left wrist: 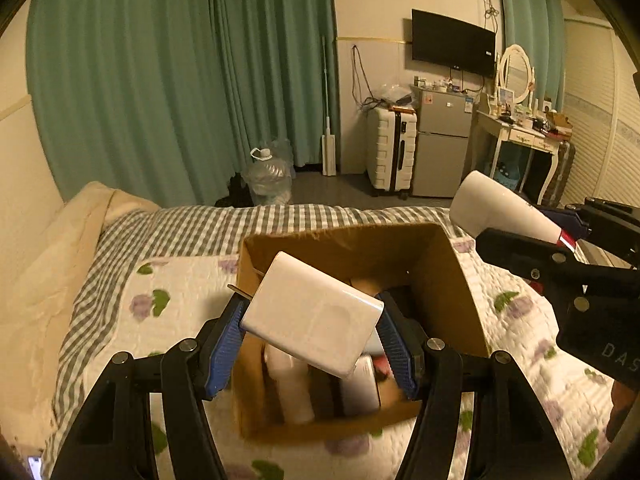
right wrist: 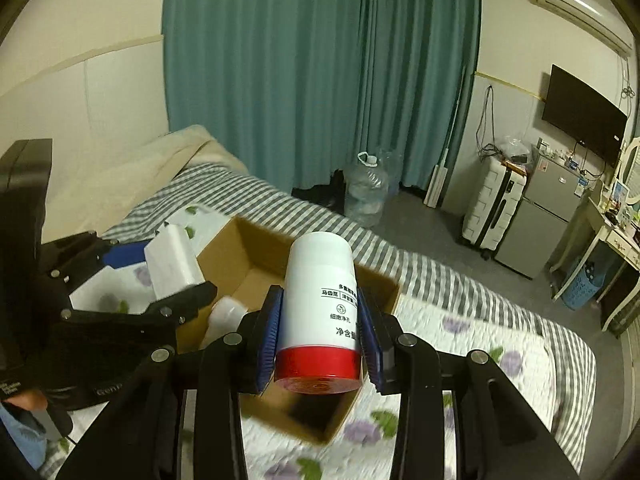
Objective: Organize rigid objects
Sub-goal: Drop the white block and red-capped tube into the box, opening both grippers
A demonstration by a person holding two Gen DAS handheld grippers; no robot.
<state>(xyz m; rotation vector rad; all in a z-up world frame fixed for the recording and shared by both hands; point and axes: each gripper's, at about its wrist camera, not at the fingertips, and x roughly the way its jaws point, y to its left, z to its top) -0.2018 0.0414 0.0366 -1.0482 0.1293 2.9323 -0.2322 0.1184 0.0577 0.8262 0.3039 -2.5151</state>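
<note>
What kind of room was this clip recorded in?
Most likely a lived-in bedroom or small studio. A bed with a checked sheet and floral quilt fills the foreground, a dressing table with an oval mirror stands by the far wall, and a wall-mounted TV hangs above a small fridge.

- Two grippers: left gripper (left wrist: 312, 320), right gripper (right wrist: 320, 328).
- One white charger block (left wrist: 310, 314), clamped in the left.
- One white bottle (right wrist: 320, 300) with red cap, clamped in the right.
- One cardboard box (left wrist: 460, 280) on the bed (left wrist: 180, 232).
- At least three items inside the box, too blurred to count exactly.
- One suitcase (left wrist: 390, 150), one water jug (left wrist: 268, 178).
</note>
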